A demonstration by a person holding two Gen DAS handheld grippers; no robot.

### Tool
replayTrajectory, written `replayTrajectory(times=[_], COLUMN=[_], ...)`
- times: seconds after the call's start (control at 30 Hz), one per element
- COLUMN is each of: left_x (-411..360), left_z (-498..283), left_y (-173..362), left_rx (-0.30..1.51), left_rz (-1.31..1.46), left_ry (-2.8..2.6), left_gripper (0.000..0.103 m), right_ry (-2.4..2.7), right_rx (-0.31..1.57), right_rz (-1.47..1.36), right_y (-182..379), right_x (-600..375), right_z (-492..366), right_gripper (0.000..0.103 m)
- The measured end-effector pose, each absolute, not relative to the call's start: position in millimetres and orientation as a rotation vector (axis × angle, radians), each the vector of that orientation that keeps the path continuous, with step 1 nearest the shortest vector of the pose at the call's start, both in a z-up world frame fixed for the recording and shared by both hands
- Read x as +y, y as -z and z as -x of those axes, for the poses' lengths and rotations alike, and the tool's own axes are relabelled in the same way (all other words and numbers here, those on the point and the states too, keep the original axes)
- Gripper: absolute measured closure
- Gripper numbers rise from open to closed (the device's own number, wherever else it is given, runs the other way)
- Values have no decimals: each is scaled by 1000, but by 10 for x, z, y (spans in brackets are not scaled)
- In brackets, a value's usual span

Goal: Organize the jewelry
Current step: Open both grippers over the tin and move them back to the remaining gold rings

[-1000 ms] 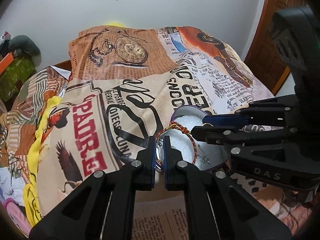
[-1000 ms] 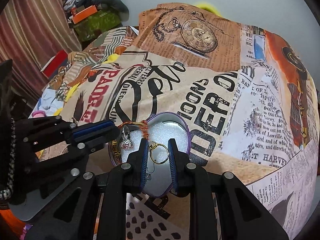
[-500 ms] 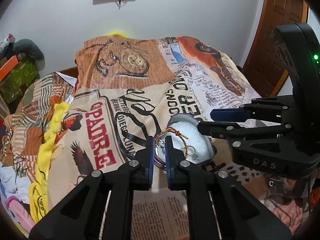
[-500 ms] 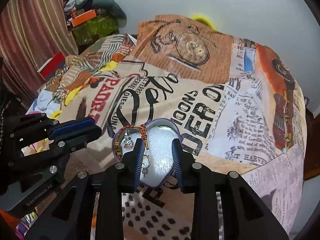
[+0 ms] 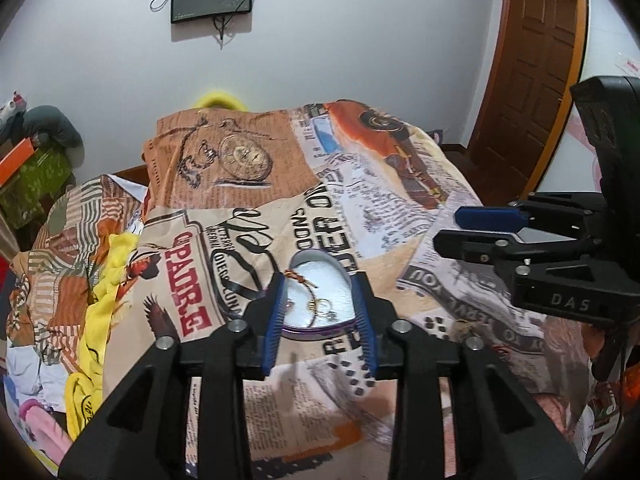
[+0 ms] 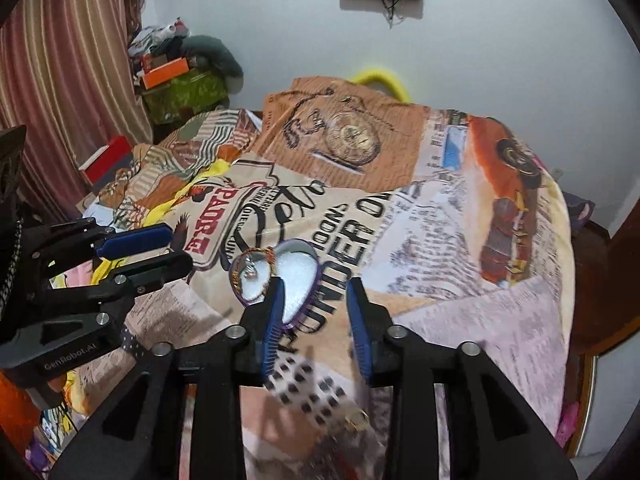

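A purple heart-shaped box (image 5: 316, 330) with white foam lining lies on the printed bedspread; it also shows in the right wrist view (image 6: 298, 274). In it lie a red-gold thread bracelet (image 5: 299, 277), a gold ring (image 5: 322, 304) and a small pendant (image 6: 251, 274). My left gripper (image 5: 320, 300) is open and empty, raised above the box's near edge; it also shows in the right wrist view (image 6: 156, 252). My right gripper (image 6: 314, 298) is open and empty, above the box's right side; it also shows in the left wrist view (image 5: 472, 228). More gold jewelry (image 6: 356, 420) lies blurred on the bedspread below the right gripper.
The bedspread (image 5: 360, 208) covers a bed that drops off at the right. A yellow cloth (image 5: 100, 300) lies at the left. Boxes and clutter (image 6: 176, 76) stand by the curtain. A wooden door (image 5: 532, 60) is at the back right.
Both grippers opened wide and pulled up and back from the box. The gold ring that was between the right fingers now lies in the box.
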State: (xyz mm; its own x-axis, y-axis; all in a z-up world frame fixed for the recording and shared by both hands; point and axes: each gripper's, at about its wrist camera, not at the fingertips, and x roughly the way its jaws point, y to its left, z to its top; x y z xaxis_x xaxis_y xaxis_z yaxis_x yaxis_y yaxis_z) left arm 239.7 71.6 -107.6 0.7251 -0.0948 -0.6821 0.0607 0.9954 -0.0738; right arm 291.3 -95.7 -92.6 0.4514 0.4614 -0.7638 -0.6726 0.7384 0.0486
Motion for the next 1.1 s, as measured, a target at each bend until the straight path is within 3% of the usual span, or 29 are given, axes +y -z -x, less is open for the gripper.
replayTrajectory(times=[0.1,0.3,1.1], left_x=[611,369,-599], left_z=[-2357,-2323,-2627], left_y=[1056,1129,1988], left_rx=[755,778,1017], left_rz=[39,33,27], left_ry=[100,138,362], left_gripper=[69,64,67], right_ry=[-689,-659,-621], right_rx=[836,860,988], right_rz=[273,264,193], right_y=[898,976,1531], right_x=[-1148,-1437,-2098], right_z=[-2877,-2850,-2821], right_gripper=[62,62,62])
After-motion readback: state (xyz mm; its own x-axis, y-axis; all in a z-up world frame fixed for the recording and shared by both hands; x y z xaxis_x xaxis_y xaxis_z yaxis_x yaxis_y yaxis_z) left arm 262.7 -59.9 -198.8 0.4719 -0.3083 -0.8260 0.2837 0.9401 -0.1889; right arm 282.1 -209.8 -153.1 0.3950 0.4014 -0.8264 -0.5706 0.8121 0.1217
